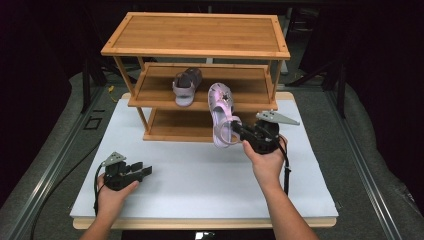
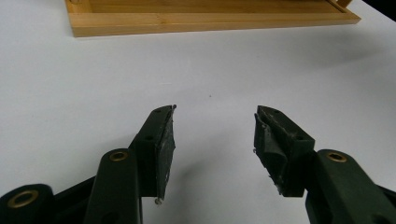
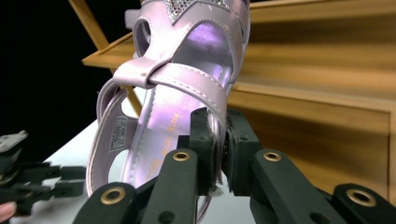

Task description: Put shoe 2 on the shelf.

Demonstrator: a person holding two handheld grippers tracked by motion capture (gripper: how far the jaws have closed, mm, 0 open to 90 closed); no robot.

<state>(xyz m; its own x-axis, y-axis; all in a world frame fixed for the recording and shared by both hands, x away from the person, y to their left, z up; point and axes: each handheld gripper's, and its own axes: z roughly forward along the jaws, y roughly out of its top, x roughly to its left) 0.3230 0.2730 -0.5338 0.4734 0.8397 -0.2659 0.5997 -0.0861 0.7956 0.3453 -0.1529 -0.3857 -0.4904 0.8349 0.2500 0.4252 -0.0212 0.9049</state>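
Observation:
A lilac sandal hangs in the air in front of the wooden shoe rack, toe up near the middle shelf. My right gripper is shut on the sandal's heel strap; the right gripper view shows both jaws pinching the side of the sandal. A second, matching sandal lies on the middle shelf. My left gripper rests low over the white table top at the front left, open, with nothing between its fingertips.
The rack has three shelves; its bottom shelf edge lies ahead of the left gripper. The left gripper also appears far off in the right gripper view. Grey floor and metal rails flank the table.

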